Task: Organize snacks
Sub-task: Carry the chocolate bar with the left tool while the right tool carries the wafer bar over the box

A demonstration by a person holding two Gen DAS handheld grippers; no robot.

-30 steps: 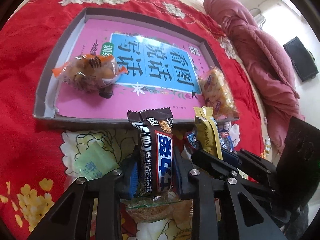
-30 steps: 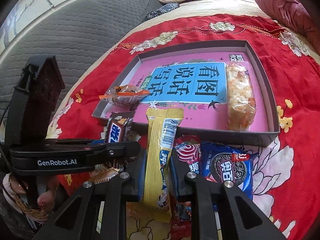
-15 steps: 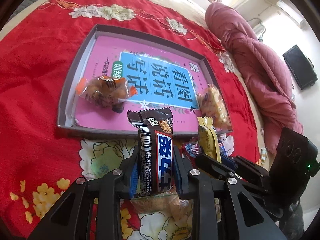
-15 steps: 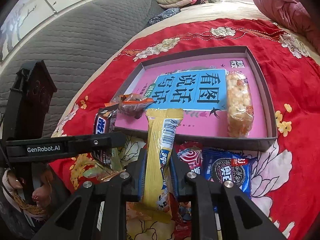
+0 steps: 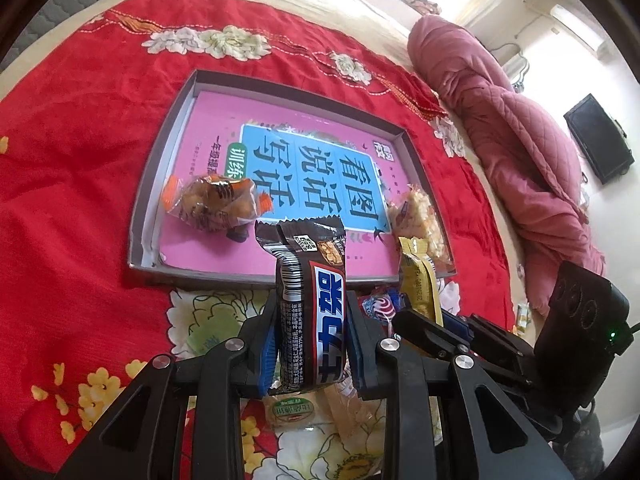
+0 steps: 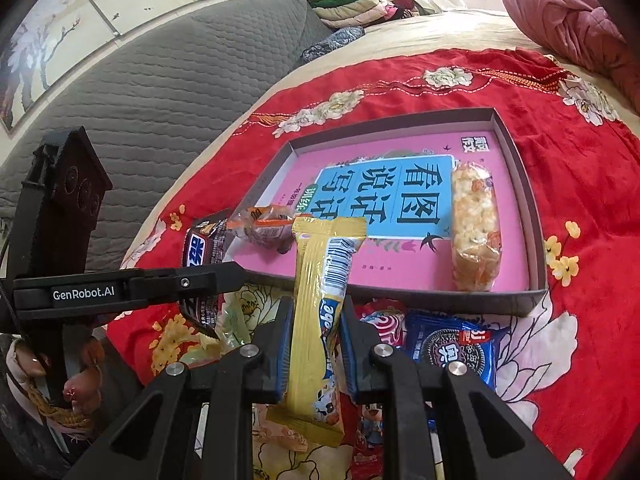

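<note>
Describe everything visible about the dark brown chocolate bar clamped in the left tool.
The chocolate bar is a long, glossy dark brown wrapper with a serrated top seal, a white barcode panel, a peanut picture and a blue band bearing white characters edged in red. It looks unopened. It stands roughly upright, its top toward the tray, pinched at mid-length by the left tool, whose pads press both sides. It hangs above loose snacks on the red cloth.
</note>
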